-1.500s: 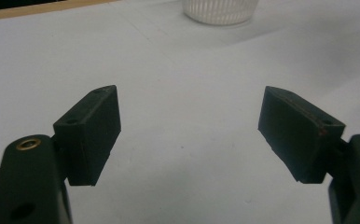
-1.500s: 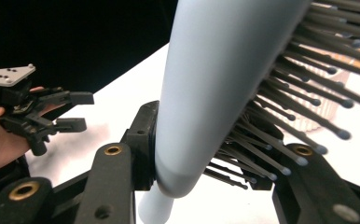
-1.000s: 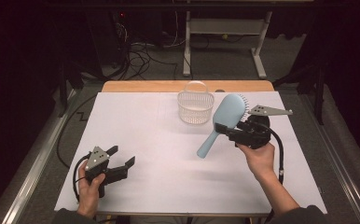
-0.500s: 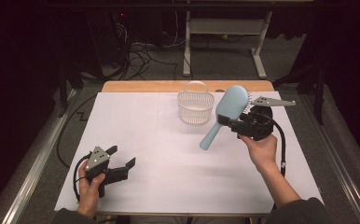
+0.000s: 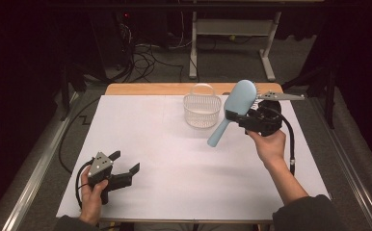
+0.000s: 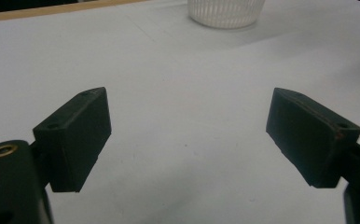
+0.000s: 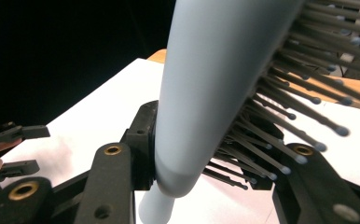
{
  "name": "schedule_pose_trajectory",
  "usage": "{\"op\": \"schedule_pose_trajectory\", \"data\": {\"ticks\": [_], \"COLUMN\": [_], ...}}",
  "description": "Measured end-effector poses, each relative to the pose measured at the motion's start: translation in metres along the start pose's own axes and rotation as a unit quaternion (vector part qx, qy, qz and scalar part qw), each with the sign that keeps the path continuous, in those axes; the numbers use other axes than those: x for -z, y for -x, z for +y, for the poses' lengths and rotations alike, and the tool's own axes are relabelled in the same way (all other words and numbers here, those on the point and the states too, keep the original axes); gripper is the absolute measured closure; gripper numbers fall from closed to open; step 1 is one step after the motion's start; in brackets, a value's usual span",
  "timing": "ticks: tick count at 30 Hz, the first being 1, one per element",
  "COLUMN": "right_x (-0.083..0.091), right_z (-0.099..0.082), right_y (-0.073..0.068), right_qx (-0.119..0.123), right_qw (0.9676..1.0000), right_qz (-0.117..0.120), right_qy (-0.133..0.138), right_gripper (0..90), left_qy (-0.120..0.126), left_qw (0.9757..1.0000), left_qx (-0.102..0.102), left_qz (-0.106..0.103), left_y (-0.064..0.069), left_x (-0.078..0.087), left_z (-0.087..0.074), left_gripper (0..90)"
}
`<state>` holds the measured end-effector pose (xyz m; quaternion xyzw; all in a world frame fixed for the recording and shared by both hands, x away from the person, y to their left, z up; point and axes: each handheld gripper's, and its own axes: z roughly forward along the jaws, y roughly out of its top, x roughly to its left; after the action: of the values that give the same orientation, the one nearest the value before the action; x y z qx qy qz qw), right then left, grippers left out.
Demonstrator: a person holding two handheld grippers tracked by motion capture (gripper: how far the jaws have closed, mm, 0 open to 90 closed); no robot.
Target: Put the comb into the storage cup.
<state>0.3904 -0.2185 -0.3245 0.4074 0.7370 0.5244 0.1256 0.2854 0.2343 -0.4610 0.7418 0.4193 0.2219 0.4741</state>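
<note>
Place: a lab or recording room, not a home.
Counter: a white sheet over the wooden counter [image 5: 174, 89], metal rails along its sides.
Floor: grey carpet with loose black cables [image 5: 140, 57].
Background: dark walls, a metal frame stand [image 5: 232, 29].

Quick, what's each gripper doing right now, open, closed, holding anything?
Left gripper: open, jaws have just been opening, nothing between them.
Right gripper: shut on the light blue hairbrush, held above the table beside the white basket.
</note>
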Motion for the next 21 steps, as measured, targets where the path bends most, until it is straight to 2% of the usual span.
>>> {"op": "schedule_pose_trajectory", "data": {"ticks": [13, 21], "right_x": [-0.003, -0.010], "right_z": [0.015, 0.019], "right_y": [0.005, 0.008], "right_qx": [0.004, 0.003], "right_qw": [0.9999, 0.9998], "right_qz": [-0.013, -0.019], "right_qy": [0.000, -0.002], "right_gripper": [55.7, 55.6], "left_qy": [0.004, 0.004], "left_qw": [0.9999, 0.9999], "left_qx": [0.009, 0.005], "left_qz": [0.006, 0.012], "left_y": [0.000, 0.000], "left_x": [0.006, 0.006], "left_z": [-0.003, -0.004], "left_gripper": [14.9, 14.9]}}
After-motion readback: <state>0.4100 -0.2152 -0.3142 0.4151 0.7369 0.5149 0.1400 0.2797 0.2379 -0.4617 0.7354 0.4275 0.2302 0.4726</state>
